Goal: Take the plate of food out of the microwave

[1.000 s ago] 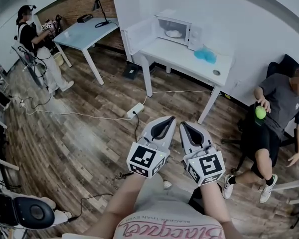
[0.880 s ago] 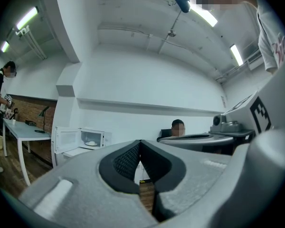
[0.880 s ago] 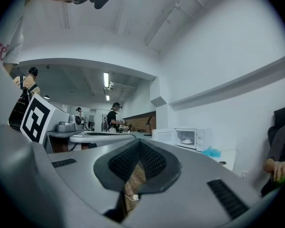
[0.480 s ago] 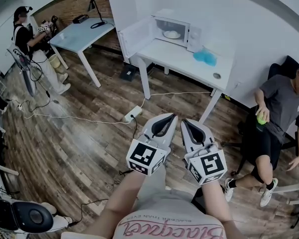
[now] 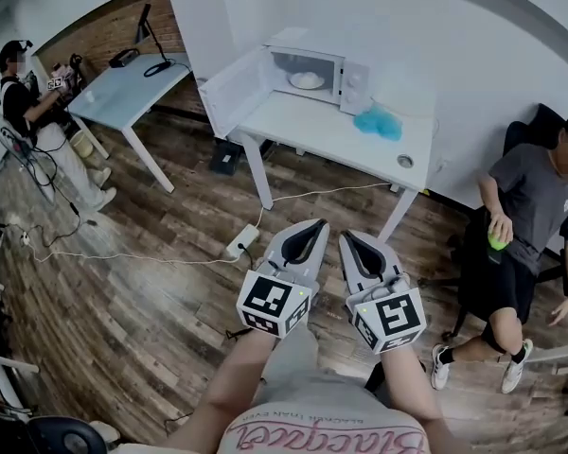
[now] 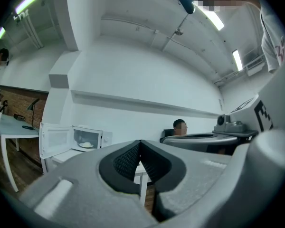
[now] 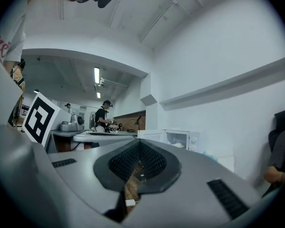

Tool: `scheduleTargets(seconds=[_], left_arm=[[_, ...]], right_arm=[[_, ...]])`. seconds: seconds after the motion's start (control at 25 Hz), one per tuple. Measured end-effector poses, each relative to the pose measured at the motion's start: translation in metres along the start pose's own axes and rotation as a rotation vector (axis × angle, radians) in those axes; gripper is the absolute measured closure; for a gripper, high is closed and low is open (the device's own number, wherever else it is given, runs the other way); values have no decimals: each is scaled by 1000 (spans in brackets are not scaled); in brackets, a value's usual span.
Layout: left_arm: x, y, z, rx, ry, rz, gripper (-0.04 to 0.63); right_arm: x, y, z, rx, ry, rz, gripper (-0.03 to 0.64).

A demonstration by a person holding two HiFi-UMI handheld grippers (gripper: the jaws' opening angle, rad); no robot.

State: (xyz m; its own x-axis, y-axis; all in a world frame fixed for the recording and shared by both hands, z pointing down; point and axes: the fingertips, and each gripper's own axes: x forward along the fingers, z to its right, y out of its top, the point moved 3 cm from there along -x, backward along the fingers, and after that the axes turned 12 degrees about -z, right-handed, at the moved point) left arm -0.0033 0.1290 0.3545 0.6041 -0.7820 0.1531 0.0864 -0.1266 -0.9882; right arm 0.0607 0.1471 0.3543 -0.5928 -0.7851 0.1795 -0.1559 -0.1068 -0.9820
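Observation:
A white microwave (image 5: 308, 69) stands at the far left end of a white table (image 5: 331, 130), its door (image 5: 229, 91) swung wide open to the left. Inside it sits a plate of pale food (image 5: 306, 80), also seen small in the left gripper view (image 6: 86, 145). My left gripper (image 5: 317, 223) and right gripper (image 5: 346, 235) are held side by side in front of my waist, over the wooden floor and far short of the table. Both are shut with nothing between the pads. In the right gripper view the microwave (image 7: 178, 137) is small and distant.
A blue cloth (image 5: 377, 121) and a small round object (image 5: 404, 161) lie on the table right of the microwave. One person sits on a chair (image 5: 525, 206) at the right. Another stands by a light-blue table (image 5: 123, 83) at the left. A power strip (image 5: 237, 246) and cables lie on the floor.
The microwave and table have slid left and slightly lower in the head view as I turn and step. Both grippers stay shut and together.

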Motion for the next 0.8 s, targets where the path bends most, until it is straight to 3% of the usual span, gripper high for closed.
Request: scheduleTargets(seconds=[0.28, 0.8], left_arm=[[47, 7, -49, 7, -43, -19, 589], [109, 30, -129, 63, -95, -11, 591]], right_arm=[[59, 7, 28, 3, -20, -43, 607], [157, 34, 65, 15, -49, -26, 607]])
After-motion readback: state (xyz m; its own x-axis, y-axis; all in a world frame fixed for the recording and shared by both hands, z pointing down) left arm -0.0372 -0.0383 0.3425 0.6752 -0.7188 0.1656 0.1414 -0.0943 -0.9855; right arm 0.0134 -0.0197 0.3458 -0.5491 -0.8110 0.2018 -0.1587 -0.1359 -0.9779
